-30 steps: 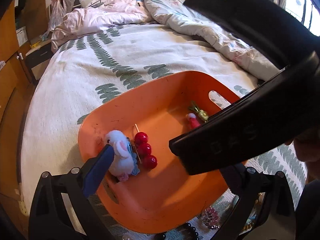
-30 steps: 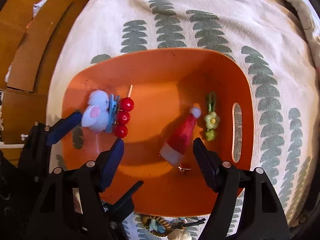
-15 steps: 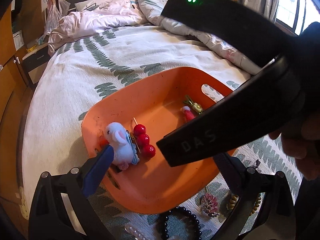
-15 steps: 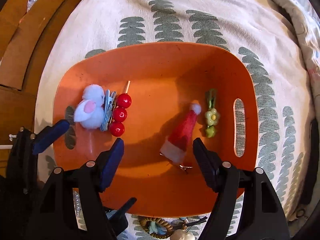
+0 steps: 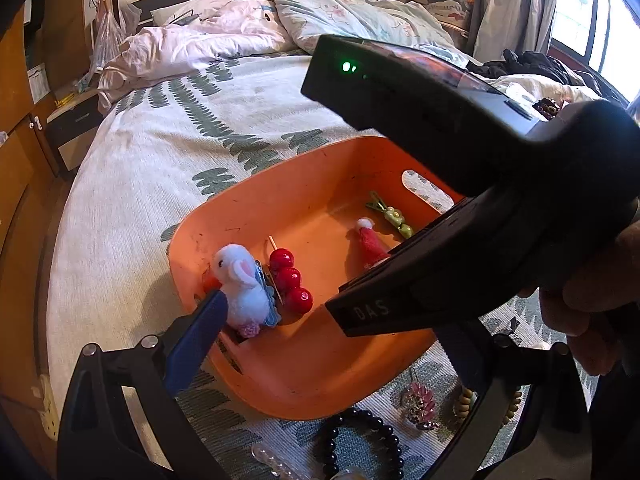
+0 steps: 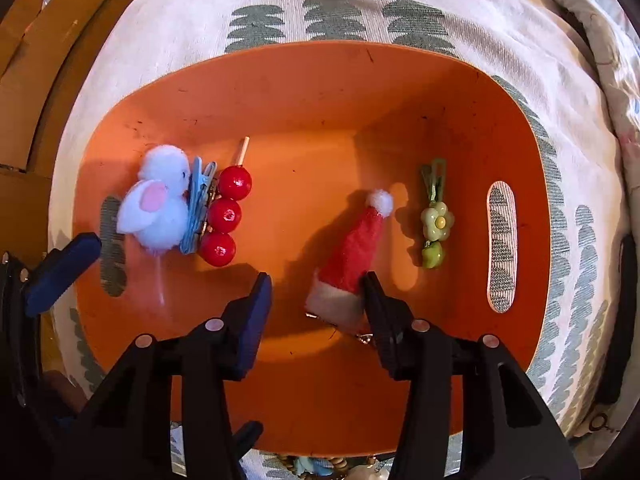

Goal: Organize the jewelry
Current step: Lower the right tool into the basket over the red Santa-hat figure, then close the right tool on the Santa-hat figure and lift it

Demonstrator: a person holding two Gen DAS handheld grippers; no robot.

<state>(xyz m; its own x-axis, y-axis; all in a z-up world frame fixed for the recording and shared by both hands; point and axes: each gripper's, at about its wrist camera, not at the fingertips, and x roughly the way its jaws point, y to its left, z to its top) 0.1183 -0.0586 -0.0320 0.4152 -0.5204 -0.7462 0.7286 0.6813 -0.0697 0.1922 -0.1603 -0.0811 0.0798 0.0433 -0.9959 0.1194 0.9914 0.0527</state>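
Observation:
An orange tray [image 6: 320,80] lies on the bed and also shows in the left wrist view [image 5: 320,376]. In it are a white bunny clip [image 6: 160,208], a red bead stick [image 6: 226,216], a Santa hat clip [image 6: 352,256] and a green flower clip [image 6: 436,220]. My right gripper [image 6: 316,300] is open and empty over the tray, jaws either side of the hat's brim. My left gripper [image 5: 336,340] is open and empty; its left finger [image 5: 196,336] is beside the bunny clip [image 5: 240,288], and the right gripper's body hides its right finger.
On the bedspread in front of the tray lie a black bead bracelet [image 5: 360,440], a pink brooch [image 5: 420,400] and a wooden bead bracelet [image 5: 512,400]. Rumpled quilts [image 5: 240,40] lie at the bed's far end. Wooden furniture [image 5: 16,140] stands to the left.
The left gripper has drawn back, bringing the jewelry on the bedspread into its view. The right gripper has lowered toward the tray, onto the Santa hat clip.

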